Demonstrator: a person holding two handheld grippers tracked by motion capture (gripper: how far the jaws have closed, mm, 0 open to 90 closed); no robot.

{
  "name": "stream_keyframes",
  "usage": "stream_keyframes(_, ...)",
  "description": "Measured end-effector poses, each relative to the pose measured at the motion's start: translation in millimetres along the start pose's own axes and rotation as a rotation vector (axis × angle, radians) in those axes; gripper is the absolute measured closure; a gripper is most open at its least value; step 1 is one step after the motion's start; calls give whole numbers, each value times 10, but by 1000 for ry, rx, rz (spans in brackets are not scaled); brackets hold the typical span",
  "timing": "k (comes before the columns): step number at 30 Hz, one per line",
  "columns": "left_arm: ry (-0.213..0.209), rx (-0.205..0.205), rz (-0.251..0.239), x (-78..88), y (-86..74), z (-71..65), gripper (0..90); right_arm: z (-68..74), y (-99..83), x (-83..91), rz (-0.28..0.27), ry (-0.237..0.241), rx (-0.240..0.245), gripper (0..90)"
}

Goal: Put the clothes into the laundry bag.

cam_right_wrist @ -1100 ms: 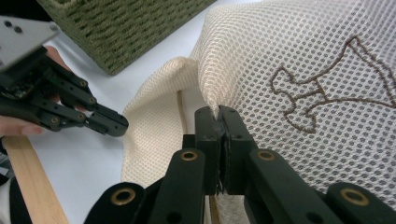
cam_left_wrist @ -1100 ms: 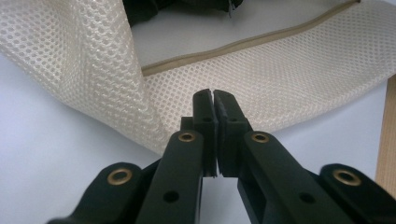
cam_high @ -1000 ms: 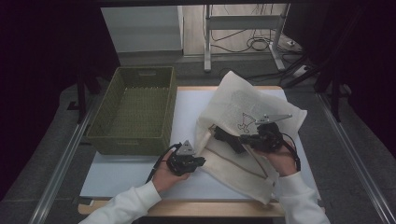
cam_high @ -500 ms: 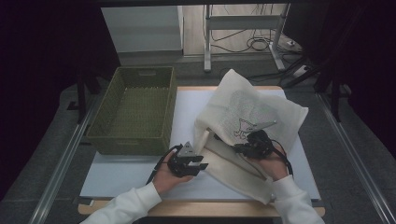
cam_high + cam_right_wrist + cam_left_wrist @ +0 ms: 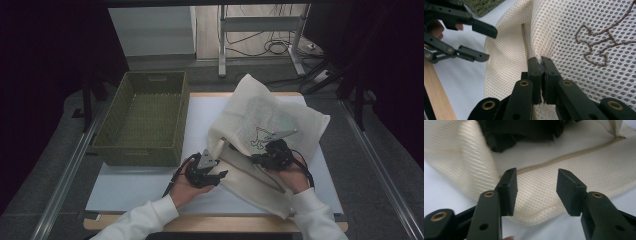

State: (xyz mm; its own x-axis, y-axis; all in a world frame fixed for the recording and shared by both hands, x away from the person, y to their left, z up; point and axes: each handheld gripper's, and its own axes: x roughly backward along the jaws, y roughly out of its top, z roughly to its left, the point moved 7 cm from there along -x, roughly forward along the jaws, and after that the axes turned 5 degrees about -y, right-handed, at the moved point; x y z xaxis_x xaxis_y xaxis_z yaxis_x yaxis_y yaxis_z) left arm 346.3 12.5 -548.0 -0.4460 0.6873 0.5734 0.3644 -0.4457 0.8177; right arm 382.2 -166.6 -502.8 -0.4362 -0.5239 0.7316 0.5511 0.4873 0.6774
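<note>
A cream mesh tote bag (image 5: 270, 112) with a brown stitched figure lies crumpled on the white mat (image 5: 150, 185). My right gripper (image 5: 253, 159) is shut on a fold of the bag's mesh (image 5: 574, 25); in the right gripper view its jaws (image 5: 541, 62) pinch the fabric beside a cream strap. My left gripper (image 5: 223, 176) stands at the bag's near left edge. Its jaws have just been opening and now stand apart (image 5: 536, 191). The bag's hem (image 5: 586, 157) lies beyond and below them, untouched by the pads. The left gripper (image 5: 489, 44) also shows open in the right gripper view.
A green woven basket (image 5: 137, 150) stands at the left of the mat, its corner (image 5: 482, 5) close to the bag. The table's wooden front edge (image 5: 210, 223) runs near the person's white sleeves. Metal rails flank the table.
The left gripper's jaws have opened from nearly shut at the bag's edge. The right hand has sunk a little towards the table with the bag's fold still pinched.
</note>
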Motion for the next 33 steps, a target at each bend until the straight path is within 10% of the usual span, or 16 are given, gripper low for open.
stream_keyframes(12, 191, 69, 16, -196, 19, 399, 471, -11, -2, -13, 5, 0, -2, 854)
stream_keyframes(19, 164, 105, 37, -105, -54, 460, 786, -36, -7, 3, -2, 6, -7, 853)
stream_keyframes(33, 112, 158, 53, 137, -333, 419, 831, -54, -58, -39, 14, 3, -12, 849)
